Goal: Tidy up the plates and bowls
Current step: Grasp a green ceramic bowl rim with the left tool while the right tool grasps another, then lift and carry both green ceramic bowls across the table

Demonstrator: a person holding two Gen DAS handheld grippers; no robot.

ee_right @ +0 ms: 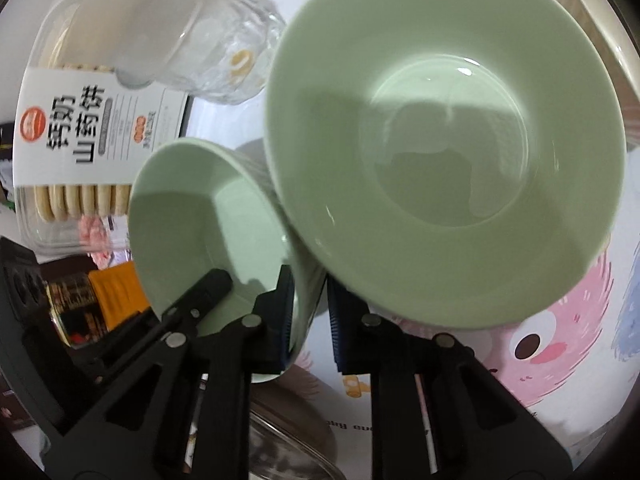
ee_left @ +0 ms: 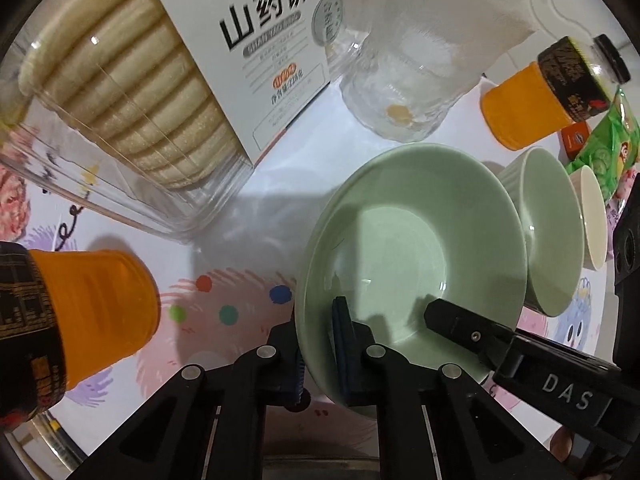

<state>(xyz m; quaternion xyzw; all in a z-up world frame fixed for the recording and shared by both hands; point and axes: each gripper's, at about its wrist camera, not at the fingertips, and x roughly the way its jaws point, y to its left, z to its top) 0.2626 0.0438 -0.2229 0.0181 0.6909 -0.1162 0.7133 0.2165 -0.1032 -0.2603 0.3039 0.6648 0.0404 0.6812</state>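
The left gripper (ee_left: pixel 322 344), low in the left wrist view, pinches the near rim of the wide green plate (ee_left: pixel 412 248). The right gripper (ee_right: pixel 308 312), low in the right wrist view, pinches the wall of the small green bowl (ee_right: pixel 200 216), which touches the plate (ee_right: pixel 440 140). Its arm, marked "DAS", pokes in at the lower right of the left view. A cream cup (ee_left: pixel 592 216) is half cut off behind the bowl (ee_left: pixel 548 224). The clear cookie box (ee_left: pixel 132 92) at upper left has Chinese writing. The orange jars (ee_left: pixel 104 312) have dark labels too blurry to read. The table (ee_left: pixel 240 300) has a cloth with bright cartoon pictures.
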